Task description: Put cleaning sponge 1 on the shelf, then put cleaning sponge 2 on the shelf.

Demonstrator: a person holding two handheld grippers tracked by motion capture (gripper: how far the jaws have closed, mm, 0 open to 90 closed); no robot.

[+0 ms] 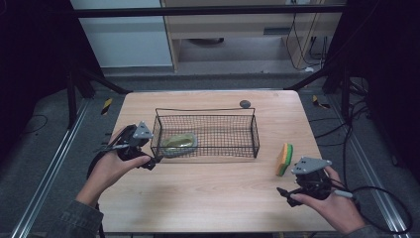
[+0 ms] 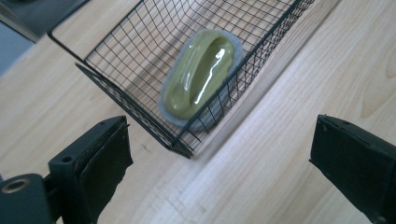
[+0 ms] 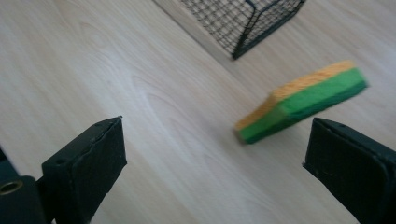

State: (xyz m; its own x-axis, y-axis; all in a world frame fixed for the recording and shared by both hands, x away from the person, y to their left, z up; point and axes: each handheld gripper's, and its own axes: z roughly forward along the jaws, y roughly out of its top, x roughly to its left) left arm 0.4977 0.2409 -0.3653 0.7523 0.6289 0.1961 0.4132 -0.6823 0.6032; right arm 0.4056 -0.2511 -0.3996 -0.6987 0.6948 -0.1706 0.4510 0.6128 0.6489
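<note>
A: Left hand-held gripper [image 2: 219,163]?
B: Jaws spread, empty, at wire basket's [image 1: 205,132] near-left corner; green scrubber [image 1: 179,143] lies inside, left end.
A: Right hand-held gripper [image 3: 215,168]?
B: Spread, empty, near yellow-green sponge [image 1: 284,159] on surface [image 1: 208,193], right of basket.

Looks like a lab recording setup: a bare wooden desk [image 1: 218,193] boxed in by black curtains [image 1: 29,54], metal floor rails [image 1: 47,173], loose cables [image 1: 346,129] across grey carpet.

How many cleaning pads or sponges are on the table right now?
2. The green-handled scrubber lies inside the wire basket, at its left end. The orange-and-green sponge sits on the table right of the basket.
</note>
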